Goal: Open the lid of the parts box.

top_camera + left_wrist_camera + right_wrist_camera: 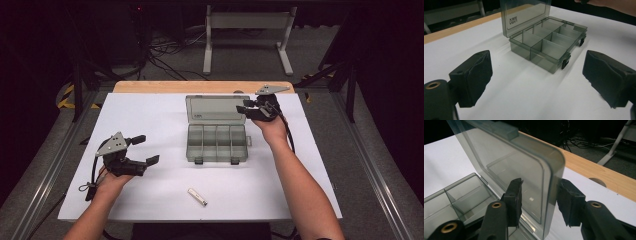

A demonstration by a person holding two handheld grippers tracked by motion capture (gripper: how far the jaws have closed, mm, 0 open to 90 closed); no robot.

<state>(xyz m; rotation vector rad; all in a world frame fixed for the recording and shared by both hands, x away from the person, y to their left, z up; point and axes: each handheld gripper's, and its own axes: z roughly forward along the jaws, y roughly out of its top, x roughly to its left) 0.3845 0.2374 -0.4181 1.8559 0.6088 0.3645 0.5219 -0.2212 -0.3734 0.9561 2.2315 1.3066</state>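
Between the right gripper's fingers stands the raised lid of the smoky compartment box, one finger on each face, gap showing, not yet pinched; left gripper fingers spread wide, holding nothing, box beyond their tips; small white tube lies on the tabletop, well apart from both.

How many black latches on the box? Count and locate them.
2, both on the box's front edge: left latch near one corner, right latch near the other; none seem hidden.
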